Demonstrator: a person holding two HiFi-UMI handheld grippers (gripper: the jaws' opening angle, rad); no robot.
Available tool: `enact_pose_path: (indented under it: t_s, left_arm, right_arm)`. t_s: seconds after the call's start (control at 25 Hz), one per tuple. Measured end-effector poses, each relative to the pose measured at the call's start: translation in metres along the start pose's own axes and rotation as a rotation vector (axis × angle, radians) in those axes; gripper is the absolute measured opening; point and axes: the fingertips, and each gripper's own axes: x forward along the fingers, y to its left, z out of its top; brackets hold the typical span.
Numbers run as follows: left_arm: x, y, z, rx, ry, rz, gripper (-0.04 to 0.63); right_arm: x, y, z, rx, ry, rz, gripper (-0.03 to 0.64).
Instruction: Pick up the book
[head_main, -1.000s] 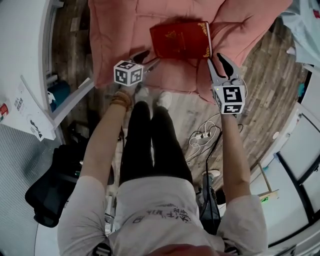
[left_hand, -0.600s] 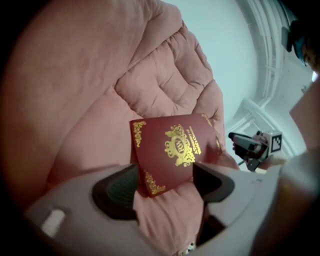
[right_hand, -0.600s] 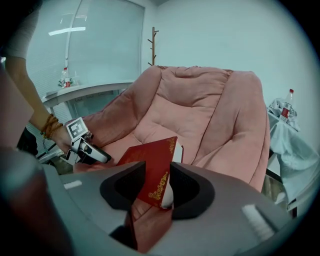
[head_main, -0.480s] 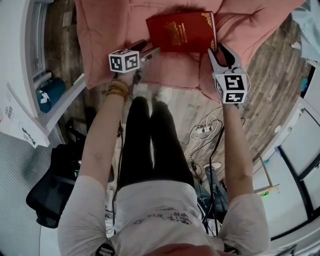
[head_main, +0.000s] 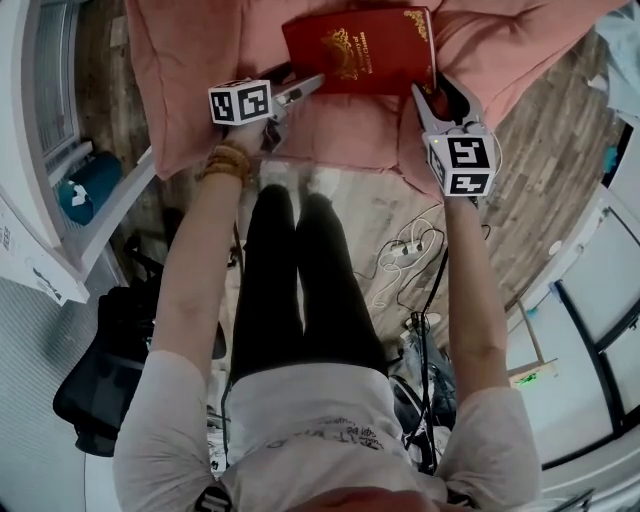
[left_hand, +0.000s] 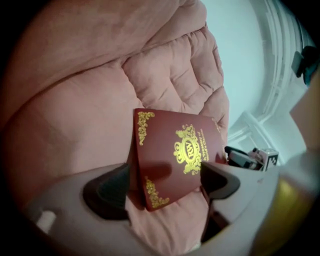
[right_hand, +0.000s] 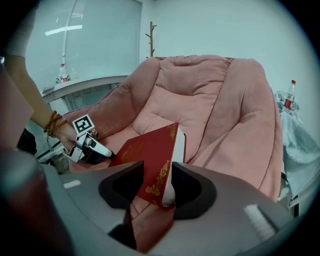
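A dark red book (head_main: 360, 50) with gold print lies on a big pink cushion chair (head_main: 200, 60). My left gripper (head_main: 300, 82) is at the book's near left corner. In the left gripper view its jaws are opening, with the book (left_hand: 175, 150) between them on the cushion (left_hand: 75, 100). My right gripper (head_main: 432, 92) is at the near right corner. Its jaws are opening too, and the corner of the book (right_hand: 150, 150) with its white page edge stands between them. Neither gripper's pads clearly press on the cover.
The person's legs (head_main: 300, 290) stand just before the chair. Cables and a power strip (head_main: 405, 265) lie on the wood floor to the right. A white ledge (head_main: 100, 215) runs along the left, with a black bag (head_main: 100, 390) below it. White cabinet doors (head_main: 600, 290) are at the right.
Both grippers have sunk toward the book with their jaws spreading wider. Their tips, a little short of its near corners a second ago, now straddle them.
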Motion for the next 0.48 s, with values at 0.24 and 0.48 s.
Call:
enact_pose_path:
  t_s: [0.24,0.48]
  left_arm:
    - [0.008,0.002,-0.001,0.004,0.002,-0.02,0.448]
    - [0.013,-0.008,0.001,-0.023,0.005,-0.062,0.449]
  right_arm:
    - [0.009,0.001,-0.007,-0.012,0.01,0.007,0.184]
    - [0.014,-0.002,-0.013,0.017,0.038,-0.016,0.191]
